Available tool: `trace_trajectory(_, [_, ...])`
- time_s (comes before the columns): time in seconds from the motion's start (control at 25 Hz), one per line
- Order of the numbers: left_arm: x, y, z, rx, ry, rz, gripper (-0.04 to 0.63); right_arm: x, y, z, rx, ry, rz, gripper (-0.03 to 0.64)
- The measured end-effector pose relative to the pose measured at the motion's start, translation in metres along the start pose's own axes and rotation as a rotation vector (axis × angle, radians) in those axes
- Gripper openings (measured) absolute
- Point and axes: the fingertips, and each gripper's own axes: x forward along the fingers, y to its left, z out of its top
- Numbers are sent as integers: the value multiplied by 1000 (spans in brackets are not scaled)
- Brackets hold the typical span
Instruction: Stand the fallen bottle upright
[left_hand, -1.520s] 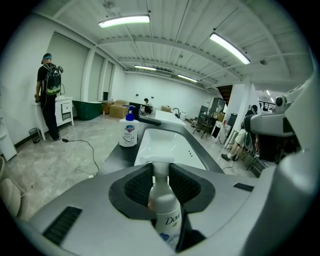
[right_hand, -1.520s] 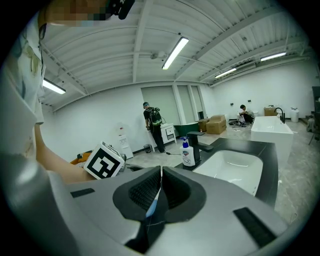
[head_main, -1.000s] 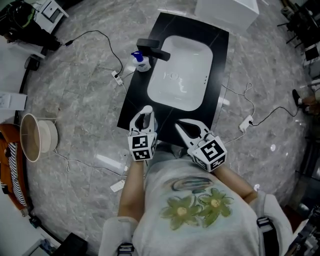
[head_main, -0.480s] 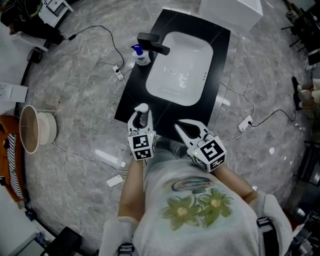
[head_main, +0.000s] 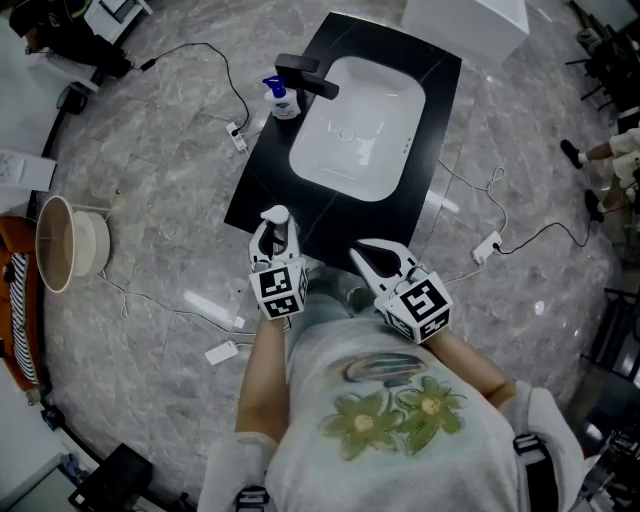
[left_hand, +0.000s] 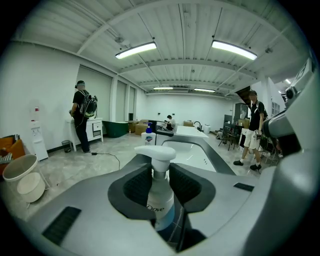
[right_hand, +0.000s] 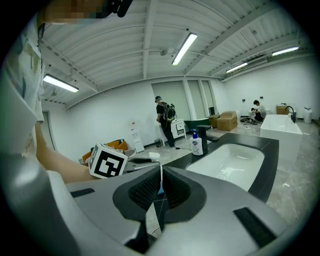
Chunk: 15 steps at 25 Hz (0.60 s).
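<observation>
Left hand-held gripper (head_main: 277, 222) pinching upright pump bottle (left_hand: 161, 197) at counter's (head_main: 268, 170) near edge; right hand-held gripper (head_main: 362, 252) also at that edge, jaws pressed together.

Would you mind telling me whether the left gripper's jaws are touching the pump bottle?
Touching. The left gripper view shows the left gripper with its jaws pressed against both sides of the pump bottle, and no gap shows on either side.

Grey left hand-held gripper (head_main: 277, 228), right hand-held gripper (head_main: 368, 250), black-and-white marker cubes (head_main: 280, 290); pale shirt (head_main: 385, 440), green flowers (head_main: 362, 422)
</observation>
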Motion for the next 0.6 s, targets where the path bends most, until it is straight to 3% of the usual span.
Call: trace_trajectory(0.6, [-33, 6, -13, -29, 33, -2, 117, -9, 39, -12, -36, 21, 48, 43])
